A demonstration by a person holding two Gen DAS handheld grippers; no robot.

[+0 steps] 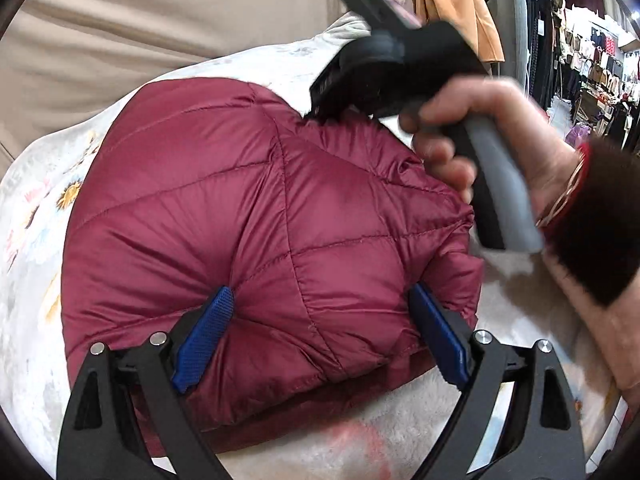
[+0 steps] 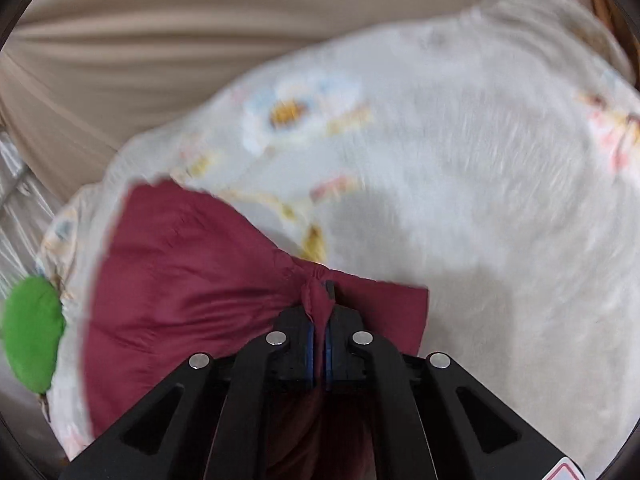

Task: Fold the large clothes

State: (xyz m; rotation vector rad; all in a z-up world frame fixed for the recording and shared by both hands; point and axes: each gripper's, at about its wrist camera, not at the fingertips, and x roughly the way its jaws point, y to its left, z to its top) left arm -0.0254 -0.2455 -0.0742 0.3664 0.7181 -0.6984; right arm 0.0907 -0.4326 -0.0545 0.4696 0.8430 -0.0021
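A maroon quilted puffer jacket [image 1: 248, 216] lies bunched on a white floral blanket [image 1: 36, 208]. My left gripper [image 1: 324, 336] is open, its blue pads [image 1: 204, 332] spread wide and resting on the jacket's near part. My right gripper [image 2: 320, 316] is shut on a pinched fold of the jacket [image 2: 192, 292] and holds it over the blanket [image 2: 480, 200]. In the left wrist view the right gripper's black body [image 1: 400, 68] sits at the jacket's far right edge, held by a hand [image 1: 460, 140]; its fingertips are hidden there.
A beige curtain [image 1: 140, 12] hangs behind the blanket. Clothes racks [image 1: 580, 40] and an orange garment [image 1: 452, 0] stand at the far right. A green object [image 2: 32, 332] lies at the blanket's left edge. The right wrist view is motion-blurred.
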